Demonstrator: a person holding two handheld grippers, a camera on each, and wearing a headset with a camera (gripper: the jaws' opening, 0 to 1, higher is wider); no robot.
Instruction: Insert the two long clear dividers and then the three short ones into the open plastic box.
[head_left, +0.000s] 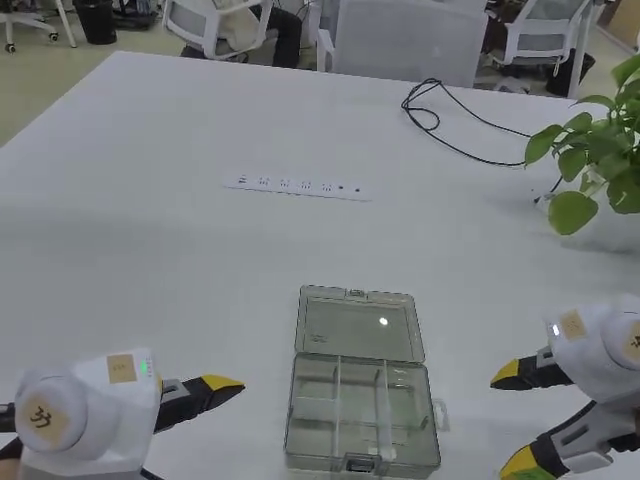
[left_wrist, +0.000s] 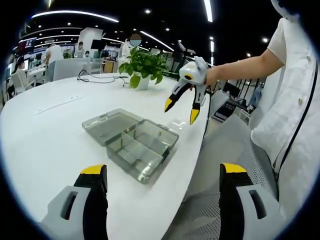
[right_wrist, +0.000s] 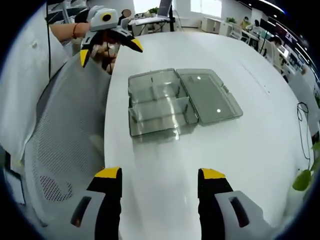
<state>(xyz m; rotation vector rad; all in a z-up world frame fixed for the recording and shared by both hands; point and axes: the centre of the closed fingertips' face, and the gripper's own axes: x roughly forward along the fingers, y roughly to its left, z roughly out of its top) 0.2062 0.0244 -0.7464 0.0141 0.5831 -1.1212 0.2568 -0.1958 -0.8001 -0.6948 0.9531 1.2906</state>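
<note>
The plastic box (head_left: 291, 428) lies open on the white table (head_left: 150, 250), its lid (head_left: 360, 325) folded flat on the far side of the base. Clear dividers (head_left: 383, 415) already stand in the base and split it into compartments; how many I cannot tell. The left gripper (head_left: 215, 388) hangs to the left of the box, jaws spread wide and empty. The right gripper (head_left: 510, 420) hangs to the right of the box, jaws likewise parted, grasping nothing. A power strip (head_left: 298, 186) lies beyond the lid, and a potted plant (head_left: 592, 160) stands beyond the box to the right.
</note>
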